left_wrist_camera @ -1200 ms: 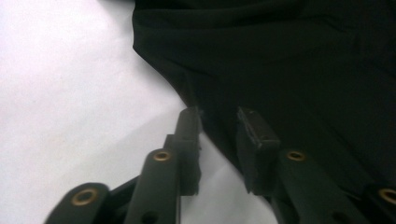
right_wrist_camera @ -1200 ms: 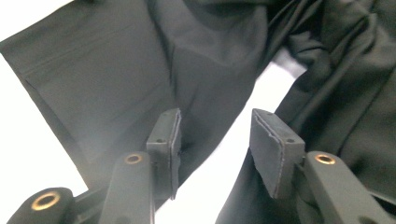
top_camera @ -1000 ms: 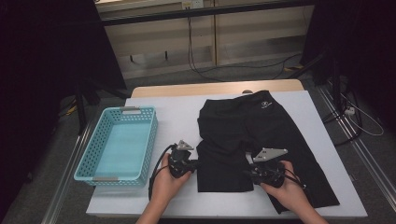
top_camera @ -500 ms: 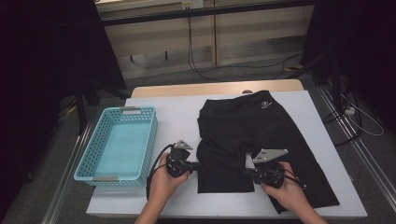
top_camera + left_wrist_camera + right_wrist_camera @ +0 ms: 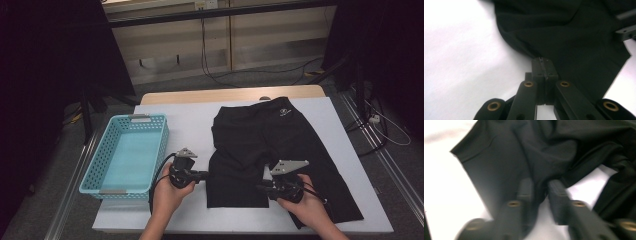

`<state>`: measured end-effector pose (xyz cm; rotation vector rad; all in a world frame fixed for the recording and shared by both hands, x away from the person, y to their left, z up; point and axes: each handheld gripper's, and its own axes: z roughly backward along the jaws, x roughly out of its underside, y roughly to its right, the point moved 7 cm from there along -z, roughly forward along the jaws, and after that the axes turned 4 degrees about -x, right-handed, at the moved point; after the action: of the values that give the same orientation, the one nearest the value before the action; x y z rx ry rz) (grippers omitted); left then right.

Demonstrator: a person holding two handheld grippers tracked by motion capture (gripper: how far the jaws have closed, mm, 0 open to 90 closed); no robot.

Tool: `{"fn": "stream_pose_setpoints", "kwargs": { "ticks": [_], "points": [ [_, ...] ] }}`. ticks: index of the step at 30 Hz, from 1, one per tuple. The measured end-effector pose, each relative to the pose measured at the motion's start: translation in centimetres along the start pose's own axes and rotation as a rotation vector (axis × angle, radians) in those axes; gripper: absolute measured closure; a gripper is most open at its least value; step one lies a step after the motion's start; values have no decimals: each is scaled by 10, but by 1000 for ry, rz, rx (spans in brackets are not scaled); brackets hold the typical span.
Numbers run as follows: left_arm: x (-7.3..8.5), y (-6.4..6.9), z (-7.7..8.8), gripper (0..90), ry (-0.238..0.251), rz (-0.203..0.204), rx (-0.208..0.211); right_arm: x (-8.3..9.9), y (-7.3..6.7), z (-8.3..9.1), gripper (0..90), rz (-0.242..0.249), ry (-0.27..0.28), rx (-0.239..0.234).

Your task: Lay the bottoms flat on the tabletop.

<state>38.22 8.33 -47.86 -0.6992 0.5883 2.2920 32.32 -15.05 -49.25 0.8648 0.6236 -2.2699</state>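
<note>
**Inspector:** Report, starting at the left of the table.

**Assistant:** A turquoise basket [image 5: 125,152] stands on the white table [image 5: 185,117], its long side running away from the person. Just beside its near right corner, the left hand [image 5: 167,195] comes in from the bottom edge, forearm angled slightly inward, and holds the left gripper [image 5: 206,175] level, pointing right.

**Inspector:** Its jaws?

**Assistant:** Pressed together on the left edge of the black shorts [image 5: 275,150]. The left gripper view shows the tips [image 5: 543,65] pinching the cloth at its hem.

**Inspector:** The garment's position?

**Assistant:** Flat on the table, right of the basket and apart from it, waistband at the far side, legs toward the person.

**Inspector:** The right side?

**Assistant:** The right hand [image 5: 307,207] rests over the right leg of the shorts, its right gripper [image 5: 261,188] pointing left at the gap between the legs. Its jaws have just been opening; they stand slightly parted, cloth between them [image 5: 540,191], blurred.
</note>
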Motion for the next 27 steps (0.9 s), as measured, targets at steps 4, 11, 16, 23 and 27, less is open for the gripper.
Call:
{"fn": "stream_pose_setpoints", "kwargs": {
  "ticks": [4,11,16,23,27],
  "points": [
    [0,-3,1,900,3,5,-1,-9,14,7,641,-77,63,12],
    [3,-7,0,900,-13,8,-14,-21,34,2,676,-81,55,81],
    [3,-7,2,900,-8,10,-15,-27,48,-28,736,-81,-17,156],
    [-1,-6,-5,900,27,7,-1,-35,65,-16,893,-5,22,231],
    [-1,-3,-12,899,13,-11,2,-34,72,-5,792,-4,58,281]
  ]
}}
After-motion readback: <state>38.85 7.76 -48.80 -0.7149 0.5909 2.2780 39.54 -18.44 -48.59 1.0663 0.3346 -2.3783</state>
